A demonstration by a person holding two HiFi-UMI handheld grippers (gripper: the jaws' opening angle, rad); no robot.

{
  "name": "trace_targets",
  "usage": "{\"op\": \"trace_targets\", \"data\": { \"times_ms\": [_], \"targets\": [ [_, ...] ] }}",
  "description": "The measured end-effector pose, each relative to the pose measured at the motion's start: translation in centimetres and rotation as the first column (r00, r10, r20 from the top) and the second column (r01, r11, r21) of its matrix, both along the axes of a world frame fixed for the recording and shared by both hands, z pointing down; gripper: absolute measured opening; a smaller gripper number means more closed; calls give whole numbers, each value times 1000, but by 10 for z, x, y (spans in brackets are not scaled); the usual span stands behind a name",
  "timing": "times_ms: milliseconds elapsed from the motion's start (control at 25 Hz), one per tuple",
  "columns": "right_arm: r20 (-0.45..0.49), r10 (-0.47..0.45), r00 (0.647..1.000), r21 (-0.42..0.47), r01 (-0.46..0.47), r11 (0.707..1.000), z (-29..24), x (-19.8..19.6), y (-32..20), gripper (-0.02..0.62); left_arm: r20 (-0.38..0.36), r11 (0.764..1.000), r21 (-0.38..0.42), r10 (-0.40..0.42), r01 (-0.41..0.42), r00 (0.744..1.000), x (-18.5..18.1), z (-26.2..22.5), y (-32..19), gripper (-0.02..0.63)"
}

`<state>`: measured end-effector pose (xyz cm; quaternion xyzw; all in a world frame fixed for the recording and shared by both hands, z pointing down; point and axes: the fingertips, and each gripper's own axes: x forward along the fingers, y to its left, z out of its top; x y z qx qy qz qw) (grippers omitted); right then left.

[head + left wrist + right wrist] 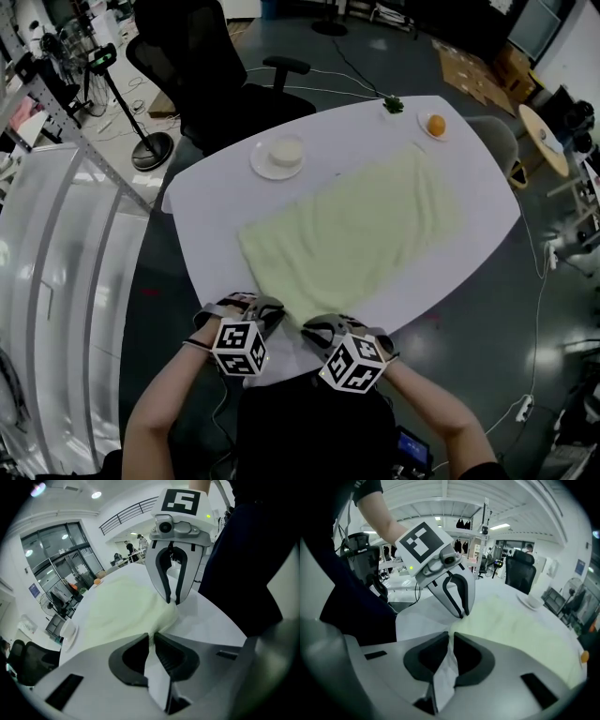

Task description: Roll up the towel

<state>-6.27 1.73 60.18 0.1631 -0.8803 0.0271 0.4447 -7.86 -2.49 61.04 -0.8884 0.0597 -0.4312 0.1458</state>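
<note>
In the head view the marker cubes [240, 347] cover both jaw tips and the near hem of the towel [356, 225], which lies spread across the table [211, 202]. At the near edge, left gripper [152, 638] and right gripper [451, 638] each pinch that hem, jaws narrow. A plate [263, 170] near the far-left edge carries a white cup [287, 150]. A dish [424, 130] at the far corner holds an orange [436, 124].

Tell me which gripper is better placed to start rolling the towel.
Neither leads; use both. The left gripper and the right gripper are each shut on the near edge of the towel, side by side at the rim of the table, the rest flat ahead, so rolling together looks best.
</note>
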Motion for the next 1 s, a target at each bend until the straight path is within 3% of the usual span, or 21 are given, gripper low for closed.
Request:
{"op": "trace_targets", "data": {
  "times_ms": [440,720,1000],
  "targets": [
    [54,17,998,2,-18,1000,-57,31,-82,44,-128,983,-60,-180,173,975,14,-58,-65,43],
    [77,22,997,-90,-15,996,-47,53,-144,44,-88,962,-82,-267,260,960,31,-52,-117,40],
    [90,60,994,-182,-43,982,-17,73,-204,44,-58,919,-105,-387,380,920,46,-26,-170,40]
  ]
}}
